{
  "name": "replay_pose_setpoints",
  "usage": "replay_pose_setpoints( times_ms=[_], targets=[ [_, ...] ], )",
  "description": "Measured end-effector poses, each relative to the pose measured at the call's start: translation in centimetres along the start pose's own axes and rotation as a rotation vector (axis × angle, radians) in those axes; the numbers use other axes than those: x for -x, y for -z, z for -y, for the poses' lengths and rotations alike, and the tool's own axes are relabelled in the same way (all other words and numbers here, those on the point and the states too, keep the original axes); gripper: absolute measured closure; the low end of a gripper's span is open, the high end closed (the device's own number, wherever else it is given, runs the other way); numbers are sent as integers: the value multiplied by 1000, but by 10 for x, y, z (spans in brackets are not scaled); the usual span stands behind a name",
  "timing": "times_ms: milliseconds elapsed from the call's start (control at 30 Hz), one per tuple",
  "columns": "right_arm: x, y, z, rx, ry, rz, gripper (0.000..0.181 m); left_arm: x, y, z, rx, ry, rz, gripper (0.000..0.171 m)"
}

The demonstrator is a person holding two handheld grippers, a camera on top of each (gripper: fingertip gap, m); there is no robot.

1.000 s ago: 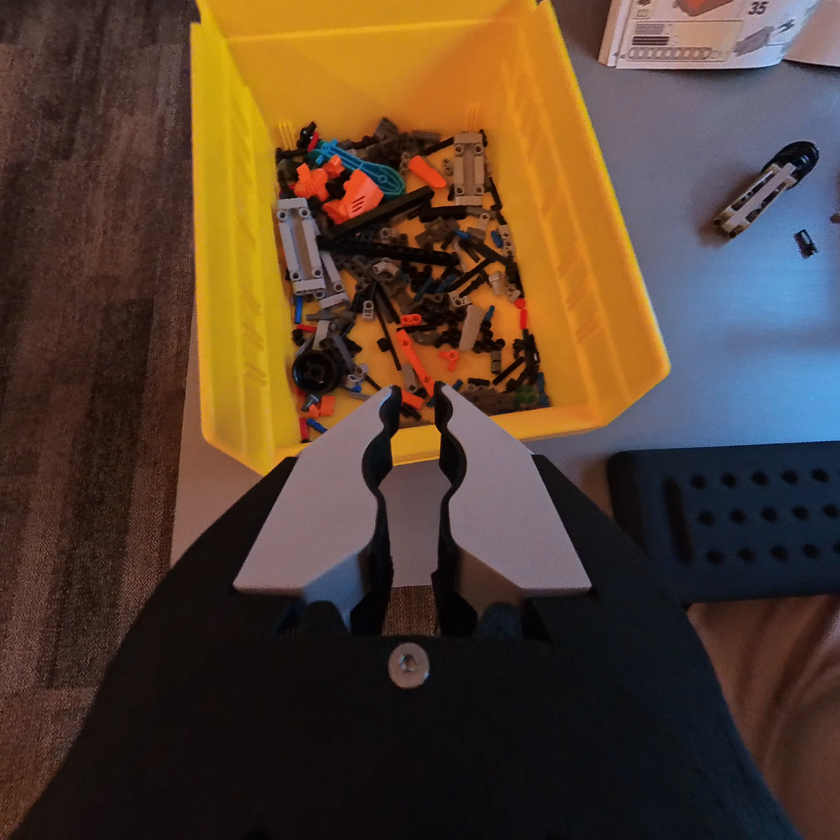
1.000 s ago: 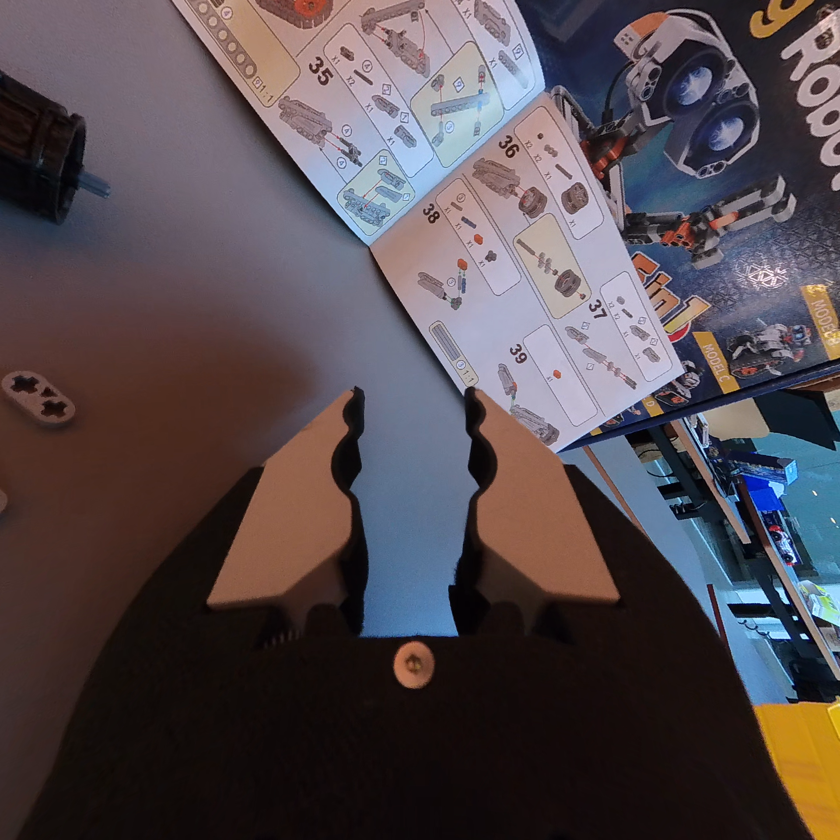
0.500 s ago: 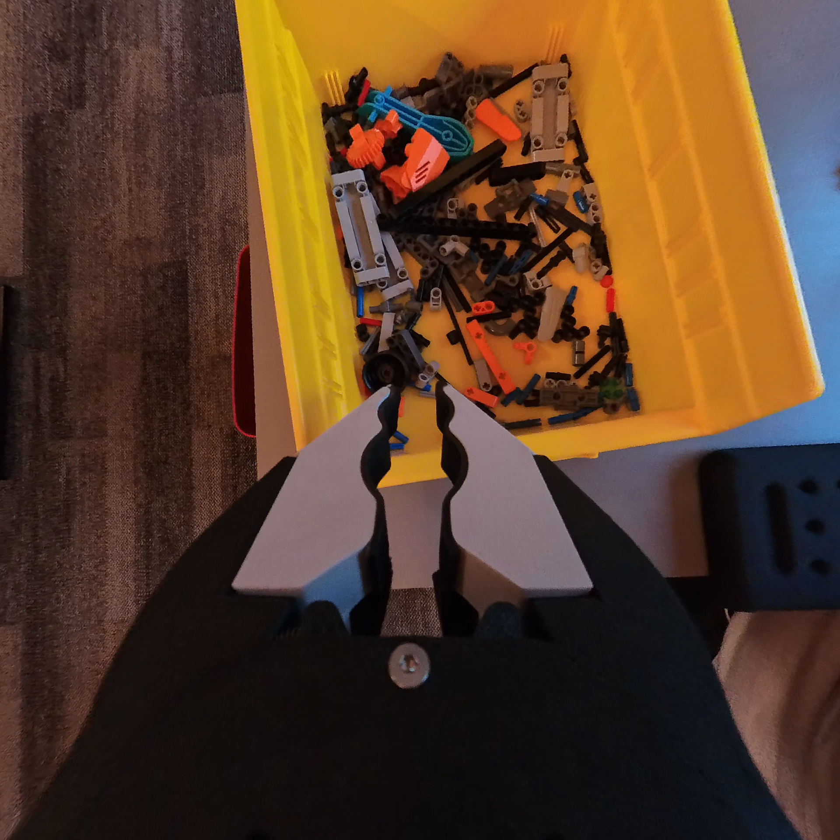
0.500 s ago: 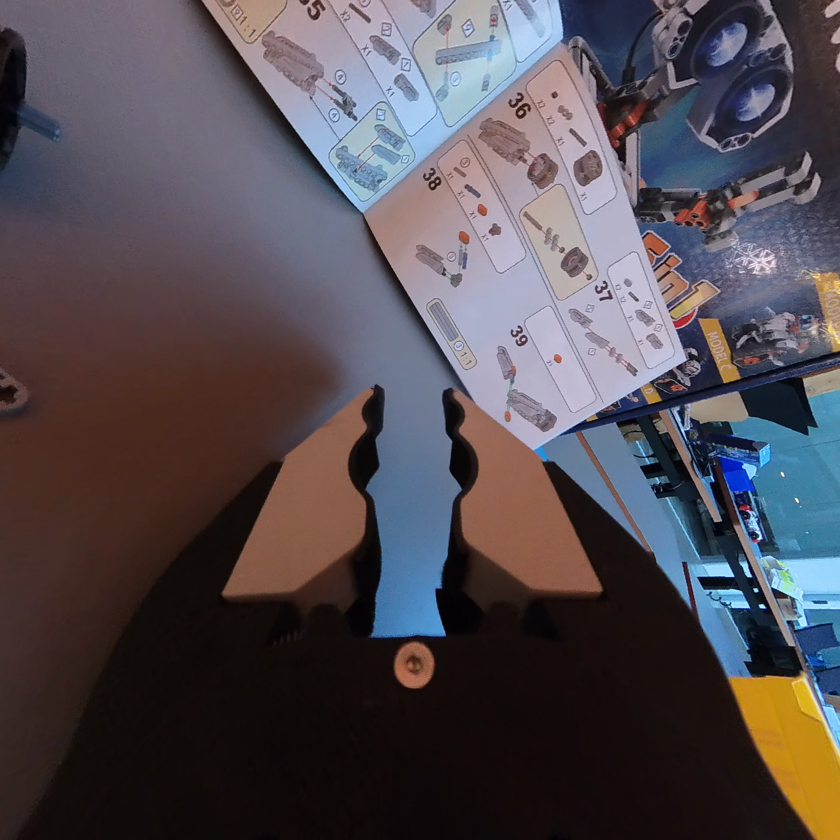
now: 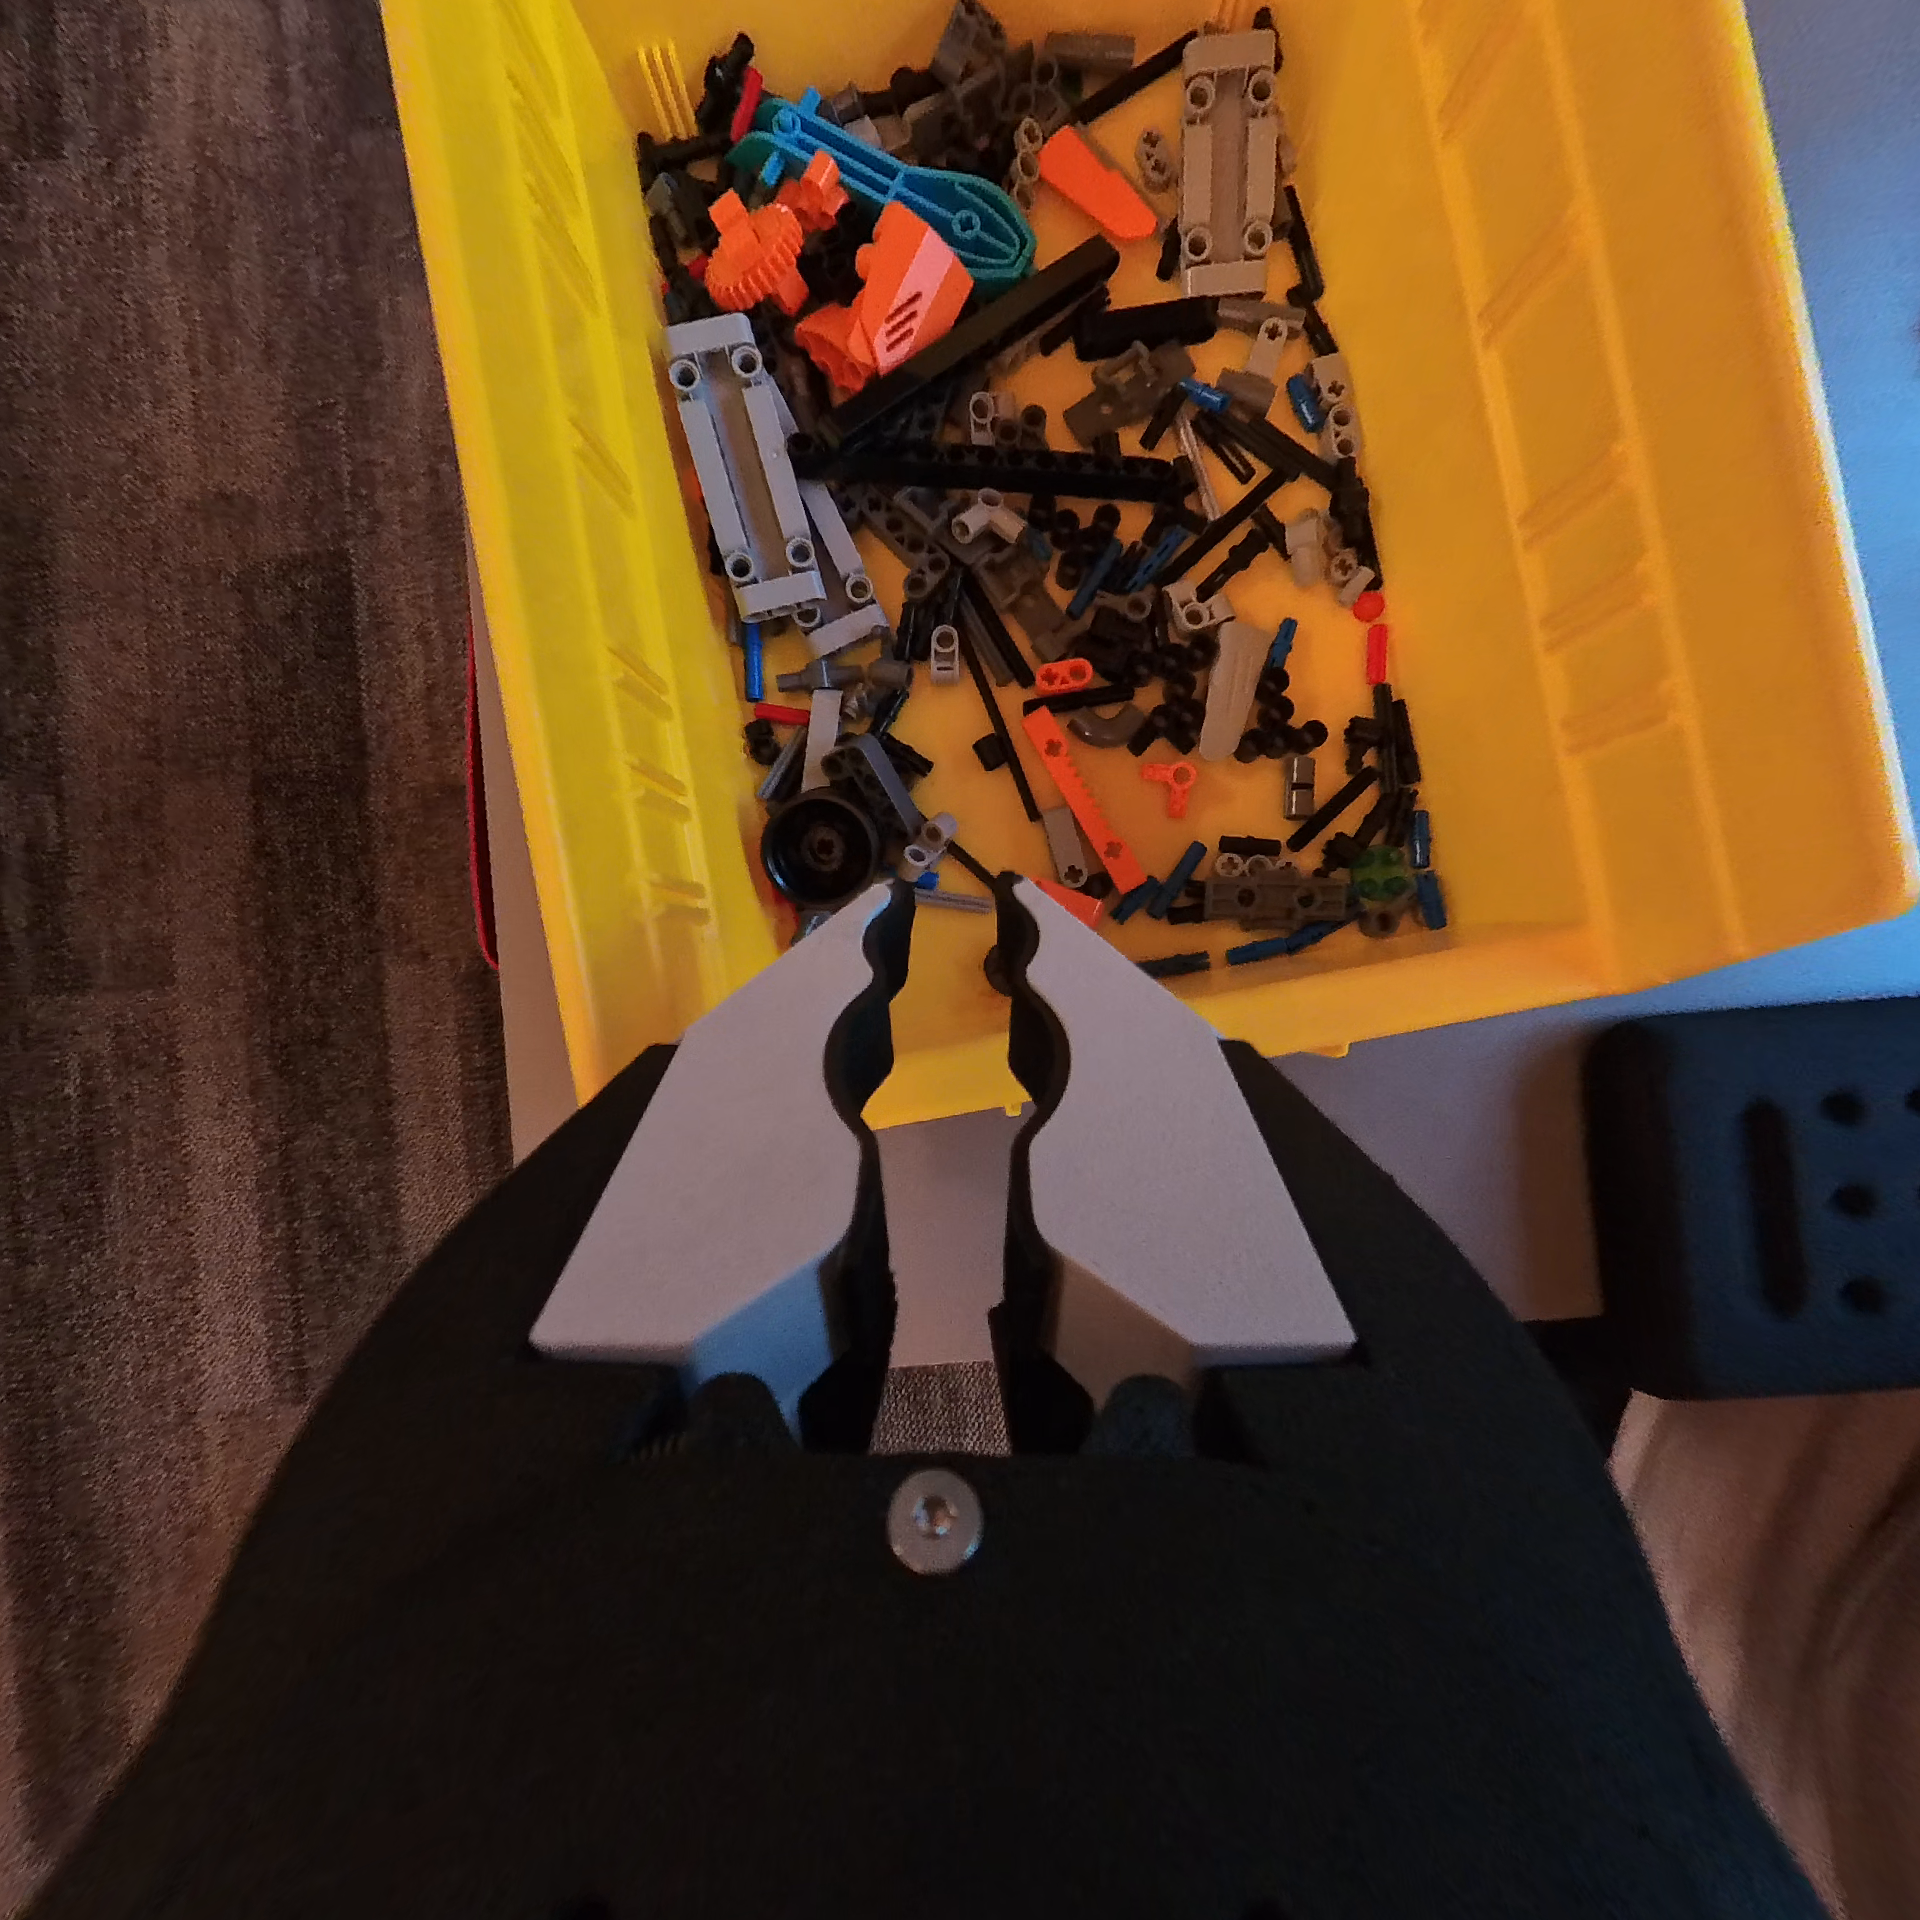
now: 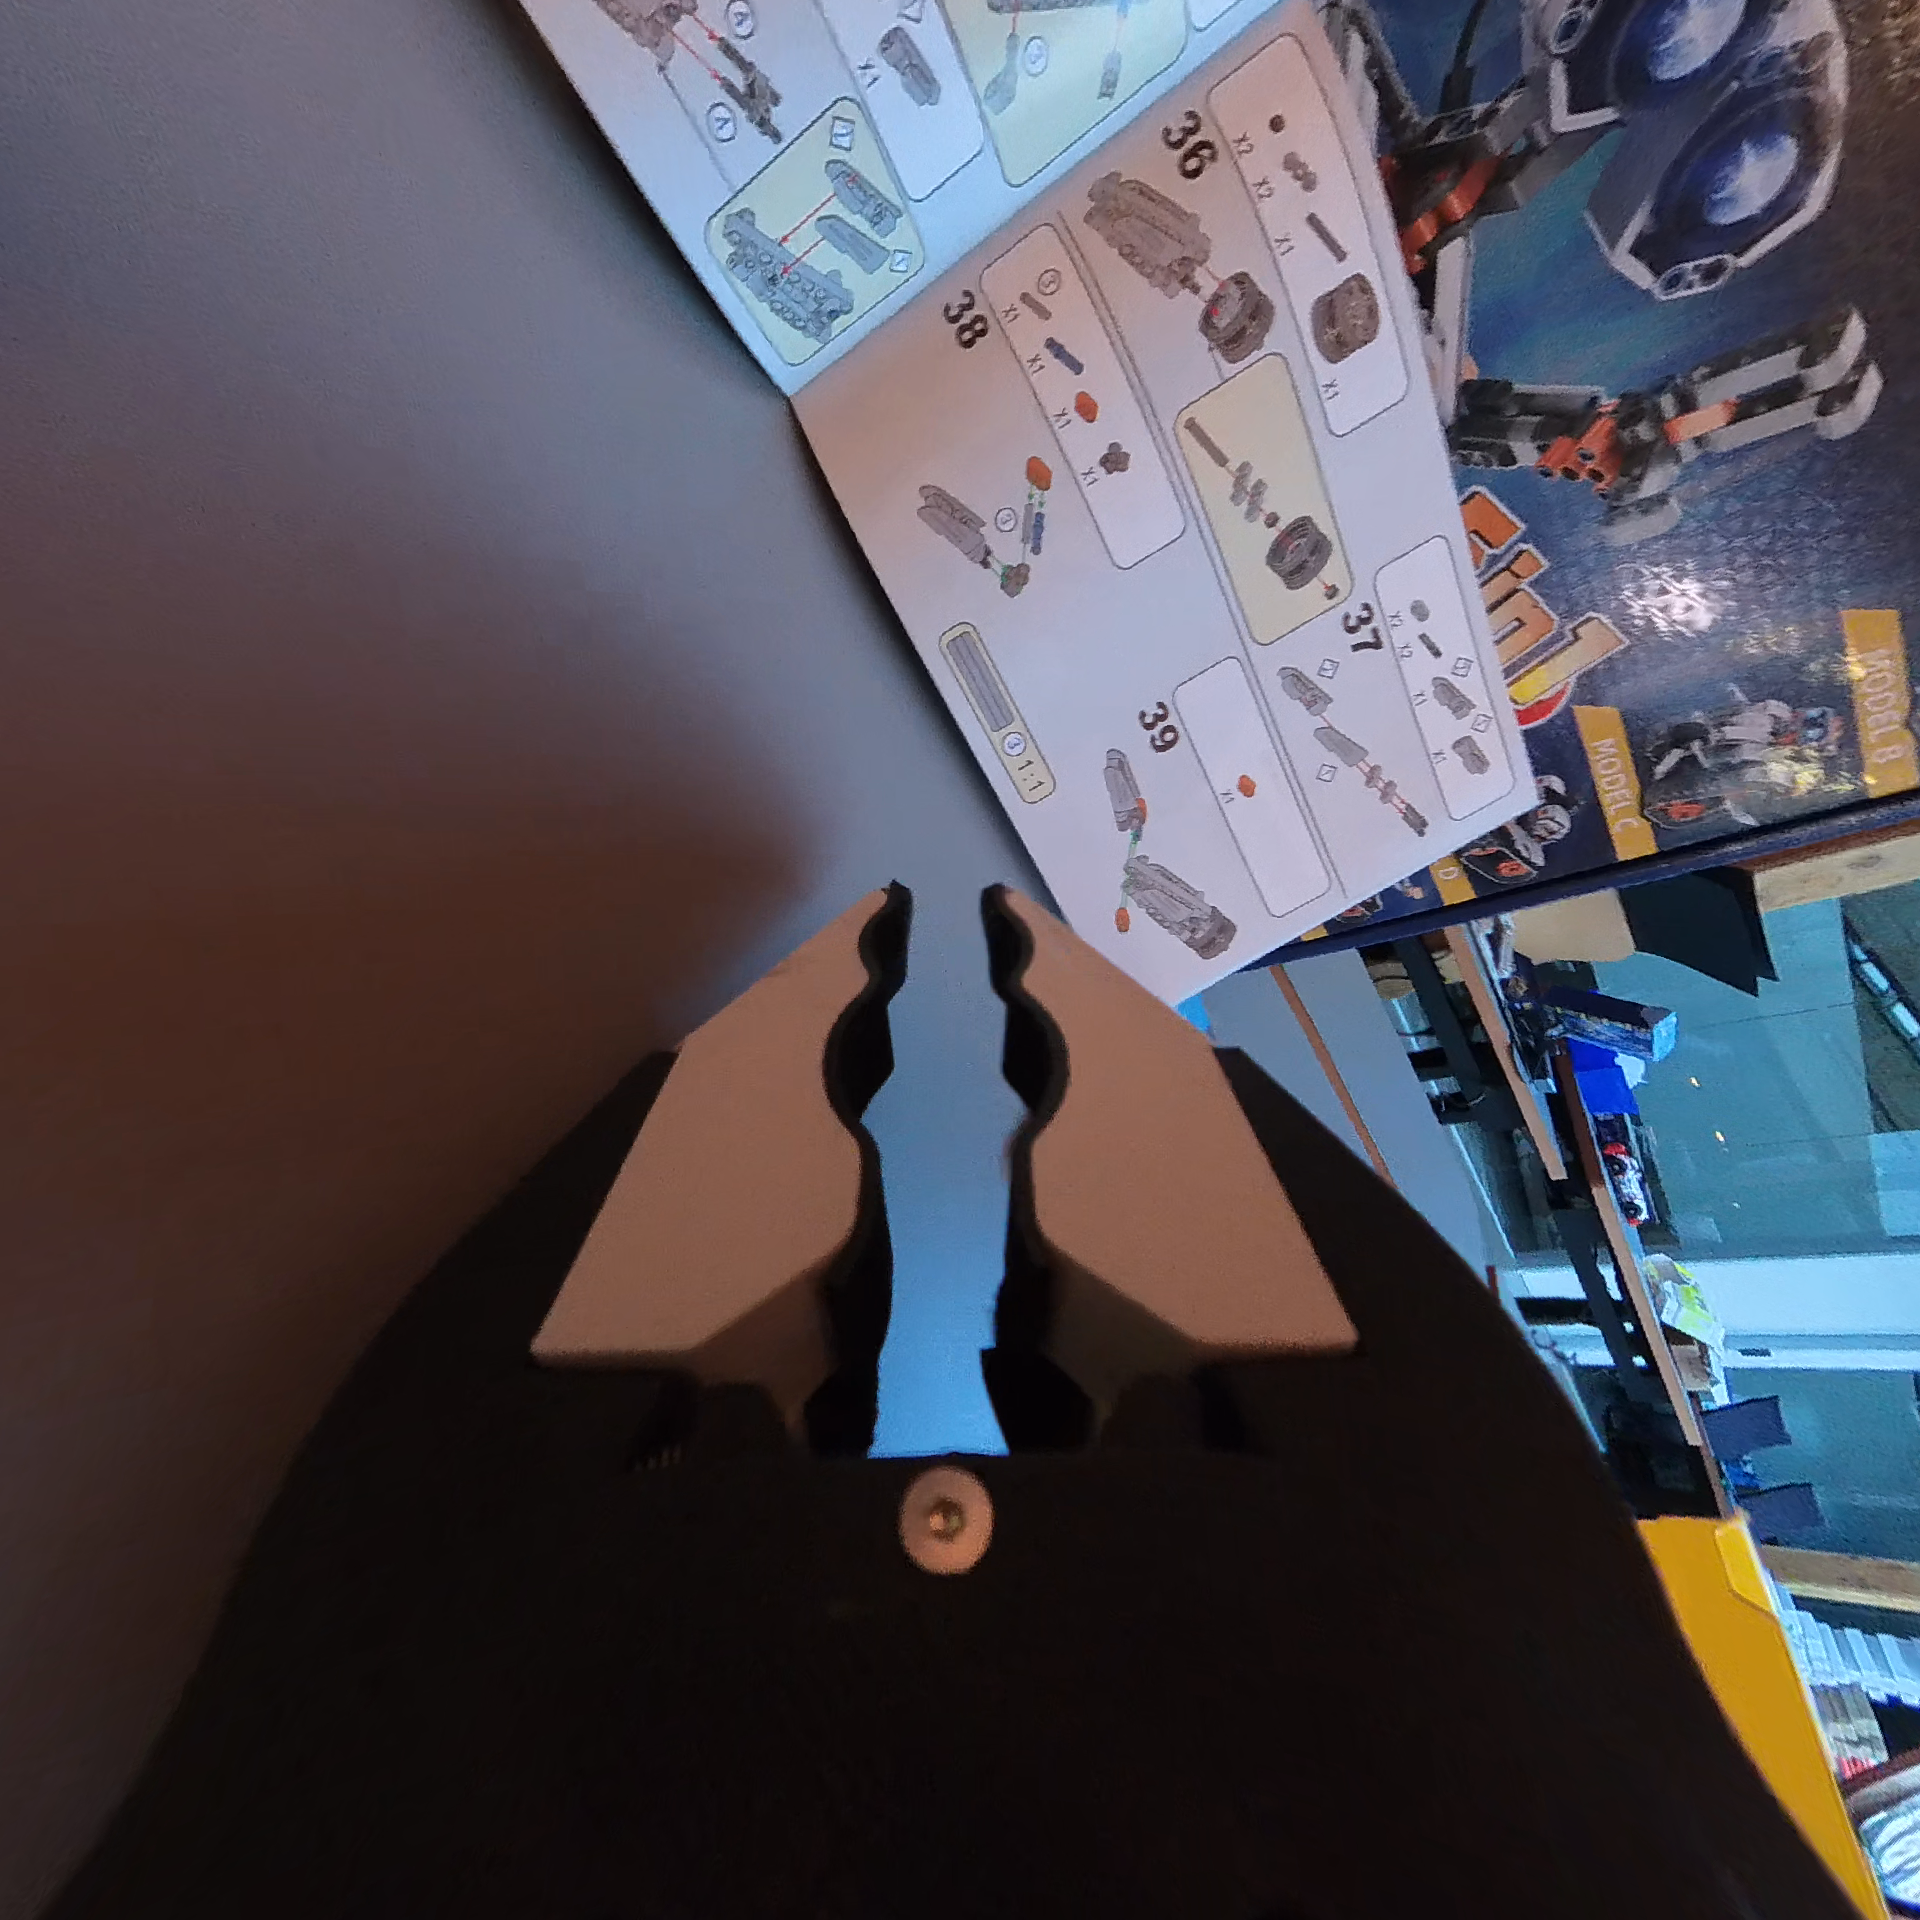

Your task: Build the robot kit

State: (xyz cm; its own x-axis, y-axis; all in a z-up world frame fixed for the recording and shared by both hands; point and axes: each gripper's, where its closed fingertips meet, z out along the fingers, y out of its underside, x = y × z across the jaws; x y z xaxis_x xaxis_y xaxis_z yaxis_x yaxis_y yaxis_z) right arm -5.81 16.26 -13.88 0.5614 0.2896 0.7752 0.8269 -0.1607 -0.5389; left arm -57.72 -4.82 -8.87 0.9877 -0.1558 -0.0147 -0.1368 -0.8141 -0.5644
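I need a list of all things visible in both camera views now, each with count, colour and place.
bin: one, yellow, on the table, ahead of the left gripper.
building pieces: many, black, grey, orange, blue, loose in the bin.
wheel: one, black, near corner of the bin.
perforated block: one, black, right of the bin.
table: one, grey.
instruction booklet: one, white, open on the table.
toy box: one, blue, under the booklet's far edge.
left gripper: grey fingers narrowly apart, empty, over the bin's near wall.
right gripper: fingers narrowly apart, empty, beside the booklet.
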Motion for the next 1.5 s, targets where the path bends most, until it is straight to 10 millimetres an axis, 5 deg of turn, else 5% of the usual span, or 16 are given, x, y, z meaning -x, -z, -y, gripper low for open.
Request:
replay_pose_setpoints(
  times_ms=[133,733,1100,1333,1500],
  targets=[
    [-8,1,0,-12,-40,-28,152,-1,-2,-2,31,-11,-3,157],
    [-6,0,0,-11,-24,-25,156,-41,-30,6,112,-145,-198,146],
    [-5,0,1,-11,-17,-23,158,-57,-47,-6,187,-157,-276,140],
    [-4,0,1,-11,-9,-21,160,-100,-41,-3,173,-361,-507,147],
    [-4,0,1,-9,-3,-23,161,-92,-51,-4,201,-440,-453,148]
  ],
)
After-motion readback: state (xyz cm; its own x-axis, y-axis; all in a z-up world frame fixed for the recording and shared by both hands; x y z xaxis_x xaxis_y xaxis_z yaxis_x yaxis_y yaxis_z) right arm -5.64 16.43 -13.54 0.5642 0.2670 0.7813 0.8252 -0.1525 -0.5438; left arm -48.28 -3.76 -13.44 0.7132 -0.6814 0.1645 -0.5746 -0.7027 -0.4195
